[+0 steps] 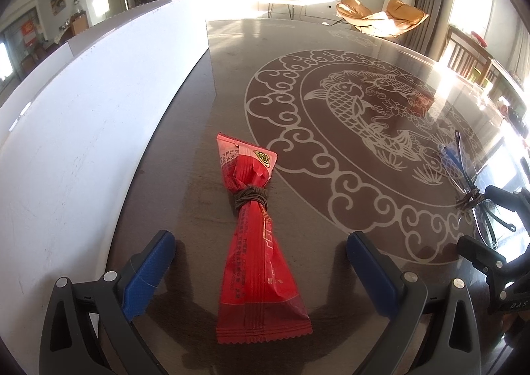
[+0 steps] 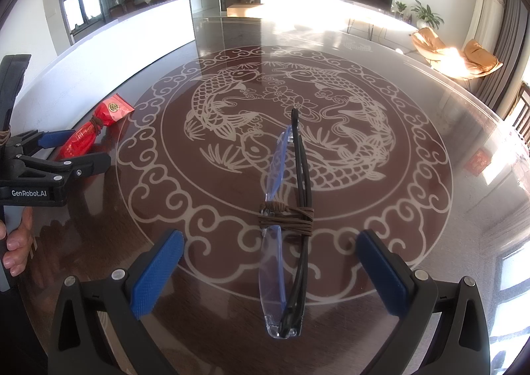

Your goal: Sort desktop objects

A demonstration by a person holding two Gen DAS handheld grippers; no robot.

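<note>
A red snack packet [image 1: 255, 242] tied at its waist with brown cord lies on the dark table between the fingers of my left gripper [image 1: 260, 262], which is open and astride its near half. The packet also shows in the right wrist view [image 2: 92, 133]. Folded glasses [image 2: 286, 226] bound with brown cord lie between the fingers of my right gripper [image 2: 270, 272], which is open around their near end. The glasses show at the right in the left wrist view [image 1: 470, 186]. The left gripper appears in the right wrist view [image 2: 69, 151].
A tall white box wall [image 1: 82, 130] runs along the table's left side, close to the packet; it also shows in the right wrist view [image 2: 132, 33]. The table [image 2: 331, 43] has a round fish pattern and a glossy top. Chairs stand beyond the right edge.
</note>
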